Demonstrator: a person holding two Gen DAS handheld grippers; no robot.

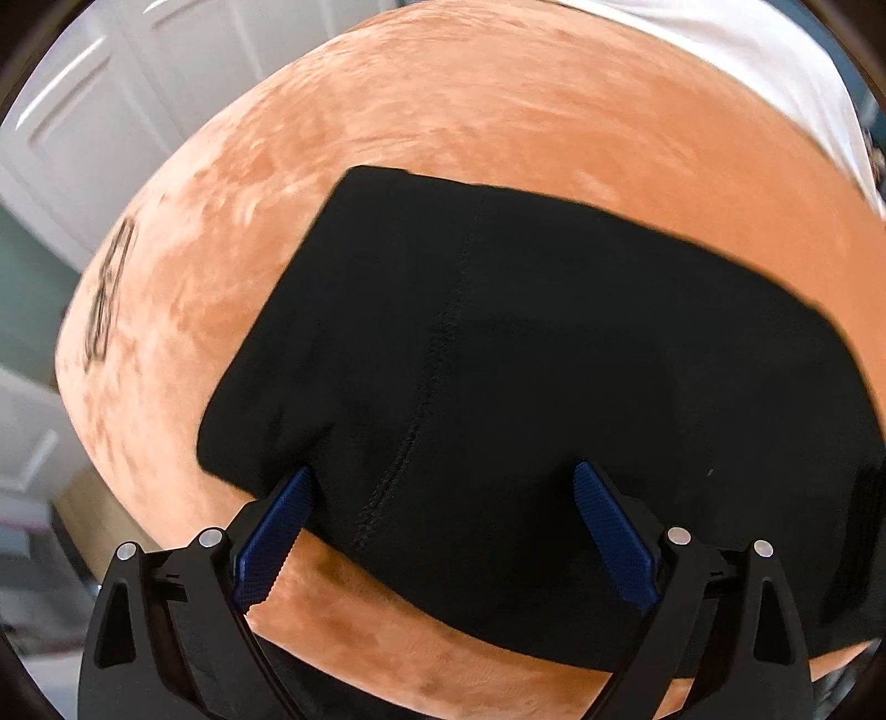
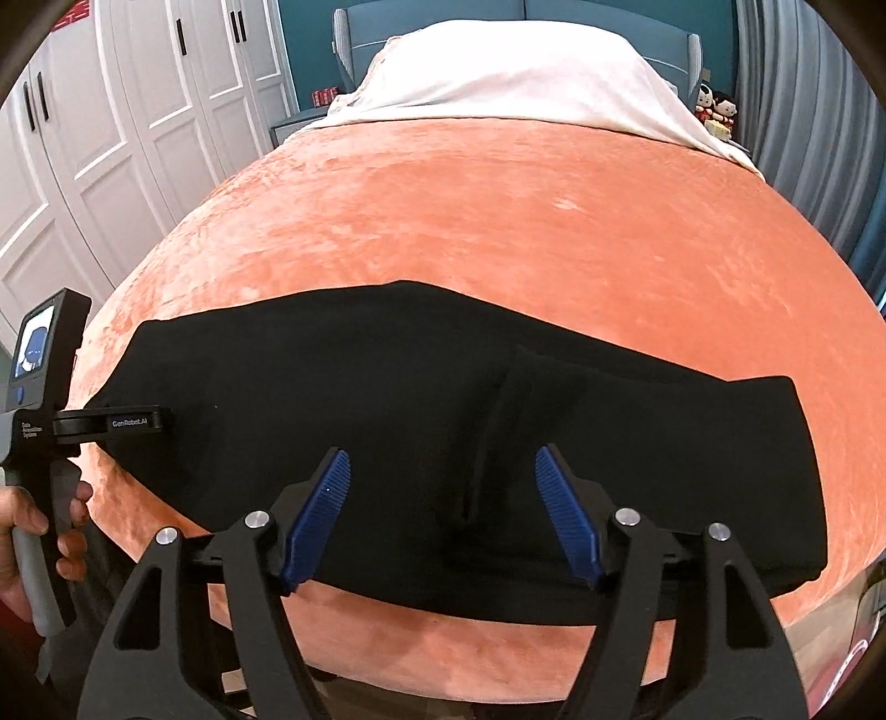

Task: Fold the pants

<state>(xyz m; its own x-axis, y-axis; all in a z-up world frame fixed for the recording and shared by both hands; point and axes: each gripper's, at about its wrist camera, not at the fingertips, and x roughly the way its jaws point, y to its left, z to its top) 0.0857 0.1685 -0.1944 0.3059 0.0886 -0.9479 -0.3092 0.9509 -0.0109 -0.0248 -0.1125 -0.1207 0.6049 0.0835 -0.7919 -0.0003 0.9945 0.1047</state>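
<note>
The black pants [image 2: 470, 421] lie folded into a wide band across the near end of an orange plush blanket [image 2: 498, 221]; they also fill the left wrist view [image 1: 526, 343], with a stitched seam running down them. My left gripper [image 1: 443, 476] is open, its blue pads [image 1: 282, 531] at the pants' near left edge; the left pad's tip touches the cloth. The left gripper also shows in the right wrist view [image 2: 133, 423], lying over the pants' left end. My right gripper [image 2: 443, 459] is open and empty, just above the pants' near middle.
The bed has a white cover [image 2: 515, 83] at its far end and a blue headboard [image 2: 498, 11]. White wardrobe doors [image 2: 111, 138] stand on the left. Grey curtains [image 2: 803, 111] and small dolls [image 2: 717, 111] are at the right.
</note>
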